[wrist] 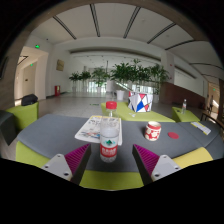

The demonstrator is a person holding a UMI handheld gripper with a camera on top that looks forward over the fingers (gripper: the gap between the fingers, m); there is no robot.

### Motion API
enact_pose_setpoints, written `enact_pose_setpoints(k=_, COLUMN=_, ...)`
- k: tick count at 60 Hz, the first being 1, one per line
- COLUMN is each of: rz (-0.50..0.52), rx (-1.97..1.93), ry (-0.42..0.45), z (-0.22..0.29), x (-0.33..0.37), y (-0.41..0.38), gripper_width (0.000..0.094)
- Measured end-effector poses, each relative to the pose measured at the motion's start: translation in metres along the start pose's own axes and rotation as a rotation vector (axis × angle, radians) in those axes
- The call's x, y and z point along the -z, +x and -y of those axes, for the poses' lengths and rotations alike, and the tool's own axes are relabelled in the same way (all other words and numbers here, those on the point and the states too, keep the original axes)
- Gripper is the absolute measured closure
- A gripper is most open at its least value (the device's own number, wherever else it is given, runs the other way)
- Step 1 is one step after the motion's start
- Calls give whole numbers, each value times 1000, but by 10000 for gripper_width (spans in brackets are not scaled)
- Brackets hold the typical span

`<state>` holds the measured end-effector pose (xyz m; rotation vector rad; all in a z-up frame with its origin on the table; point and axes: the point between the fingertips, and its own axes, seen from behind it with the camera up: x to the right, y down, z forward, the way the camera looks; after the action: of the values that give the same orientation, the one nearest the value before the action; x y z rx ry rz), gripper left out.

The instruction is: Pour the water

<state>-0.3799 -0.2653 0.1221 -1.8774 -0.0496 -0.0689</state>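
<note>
Here the jaws are standing spread, their magenta pads (78, 158) flanking a gap, and a clear plastic bottle with a red-and-white label (109, 142) is standing upright between them on the grey surface (50, 132), not visibly touching either pad. Just behind it a white printed tray (97, 127) is lying; further right, a small red-and-white can (153, 130) is standing beyond the right finger.
</note>
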Motion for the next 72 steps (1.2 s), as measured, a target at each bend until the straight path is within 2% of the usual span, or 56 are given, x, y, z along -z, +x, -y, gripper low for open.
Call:
enact_pose_setpoints(k=10, rz=4, rx=-18, ry=23, z=-2, x=-85, y=-11, gripper_width=113)
enact_pose_setpoints(k=18, rz=0, rx=-32, ry=32, z=-7, x=-127, y=-8, gripper_width=273)
enact_pose_setpoints(k=21, rz=7, rx=-34, ry=50, z=-4, x=-131, y=-10, gripper_width=400)
enact_pose_setpoints(k=28, rz=28, rx=-22, ry=78, z=0, x=-134, y=-14, gripper_width=462)
enact_pose_setpoints(k=32, rz=34, rx=-26, ry=90, z=1, x=-134, y=-14, gripper_width=543)
enact_pose_setpoints(k=36, rz=53, rx=-19, ry=99, z=2, x=-135, y=-18, gripper_width=573)
enact_pose_setpoints(k=37, rz=61, rx=-17, ry=100, z=3, x=-136, y=-18, gripper_width=608)
enact_pose_setpoints(k=45, rz=127, rx=-58, ry=133, z=24, x=-123, y=-26, gripper_width=614)
enact_pose_setpoints(k=57, rz=374, rx=-349, ry=281, z=131, x=-88, y=-28, gripper_width=615)
enact_pose_setpoints(k=65, rz=586, rx=-758, ry=282, z=198, x=-91, y=-4, gripper_width=615)
enact_pose_setpoints(k=72, rz=754, rx=-1164, ry=240, z=226, x=-114, y=30, gripper_width=619)
